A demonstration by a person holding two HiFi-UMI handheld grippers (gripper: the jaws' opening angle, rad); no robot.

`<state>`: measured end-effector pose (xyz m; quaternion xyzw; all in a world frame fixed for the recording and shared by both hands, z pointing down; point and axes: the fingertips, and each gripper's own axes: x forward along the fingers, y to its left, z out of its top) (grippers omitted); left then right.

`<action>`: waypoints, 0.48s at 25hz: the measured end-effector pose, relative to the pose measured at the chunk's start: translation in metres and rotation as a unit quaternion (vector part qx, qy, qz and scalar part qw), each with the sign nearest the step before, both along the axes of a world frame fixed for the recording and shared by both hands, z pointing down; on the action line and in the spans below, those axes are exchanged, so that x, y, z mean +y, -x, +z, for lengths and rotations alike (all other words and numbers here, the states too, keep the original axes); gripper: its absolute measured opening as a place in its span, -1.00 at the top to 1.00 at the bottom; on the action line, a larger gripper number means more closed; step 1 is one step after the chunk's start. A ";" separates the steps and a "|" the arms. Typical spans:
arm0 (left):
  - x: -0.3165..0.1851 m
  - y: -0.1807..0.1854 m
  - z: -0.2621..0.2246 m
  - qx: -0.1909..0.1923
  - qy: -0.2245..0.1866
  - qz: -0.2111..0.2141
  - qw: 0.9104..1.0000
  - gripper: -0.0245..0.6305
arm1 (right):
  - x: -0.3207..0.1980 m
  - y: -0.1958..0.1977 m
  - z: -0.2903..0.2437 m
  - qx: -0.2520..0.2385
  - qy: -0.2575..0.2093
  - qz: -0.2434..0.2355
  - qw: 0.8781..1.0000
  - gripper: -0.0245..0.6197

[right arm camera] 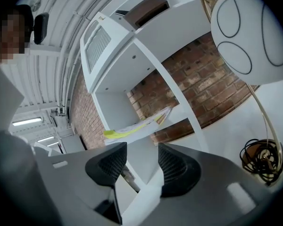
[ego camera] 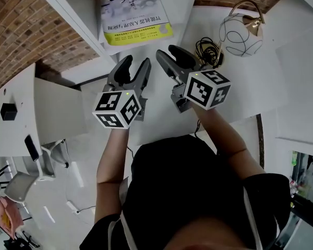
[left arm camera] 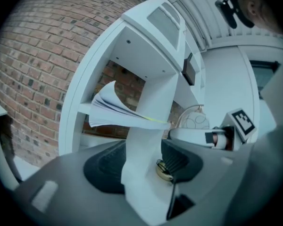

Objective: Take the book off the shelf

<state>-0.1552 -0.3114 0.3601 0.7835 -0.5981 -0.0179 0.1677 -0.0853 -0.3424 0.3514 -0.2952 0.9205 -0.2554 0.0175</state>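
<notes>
Head view: a white counter [ego camera: 250,92] runs up to a red brick wall [ego camera: 21,30], with pale floor at 7 o'clock. A white shelf [ego camera: 73,7] stands at 12 o'clock, and the book [ego camera: 135,12] lies flat on its board, glossy white cover up. The yellow-green band edge faces the person and the far end is cut off by the frame, so the long axis can't be called here. The left gripper [ego camera: 136,63] and right gripper [ego camera: 168,52] sit just short of the book at 6 o'clock from it, dark ribbed pads apart, touching nothing. At 2 o'clock is a round white lamp [ego camera: 241,33] with black ovals and a brass hoop, a coil of black cable [ego camera: 208,51] beside it.

Left gripper view: the left gripper [left arm camera: 141,164] is open and empty. The smooth white upright of the shelf [left arm camera: 146,46] rises beyond the gap, and the book [left arm camera: 118,109] lies level at 11 o'clock, its loose pages fanning upward.

Right gripper view: the right gripper [right arm camera: 141,164] is spread too, with nothing between the pads. The book [right arm camera: 132,126] rests on the board of the shelf [right arm camera: 132,55] at 12 o'clock, a thin yellow-green wedge. The lamp [right arm camera: 252,29] looms at 2 o'clock and the cable [right arm camera: 259,157] sits at 4.
</notes>
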 end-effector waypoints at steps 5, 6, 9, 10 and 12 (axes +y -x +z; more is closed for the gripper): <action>-0.008 0.007 -0.003 0.038 0.005 -0.008 0.999 -0.01 | -0.010 0.012 -0.008 -0.032 0.012 -0.009 0.999 0.26; -0.009 0.006 -0.004 0.041 0.006 -0.006 0.999 -0.07 | -0.012 0.014 -0.010 -0.038 0.012 -0.010 0.999 0.24; -0.013 0.004 -0.011 0.067 0.003 0.001 0.998 -0.14 | -0.017 0.019 -0.015 -0.058 0.020 -0.013 0.998 0.16; -0.014 0.004 -0.014 0.079 0.001 0.002 0.997 -0.15 | -0.020 0.020 -0.017 -0.064 0.023 -0.014 0.998 0.15; -0.018 0.008 -0.018 0.098 -0.001 -0.001 0.995 -0.17 | -0.025 0.021 -0.019 -0.071 0.030 -0.016 0.997 0.14</action>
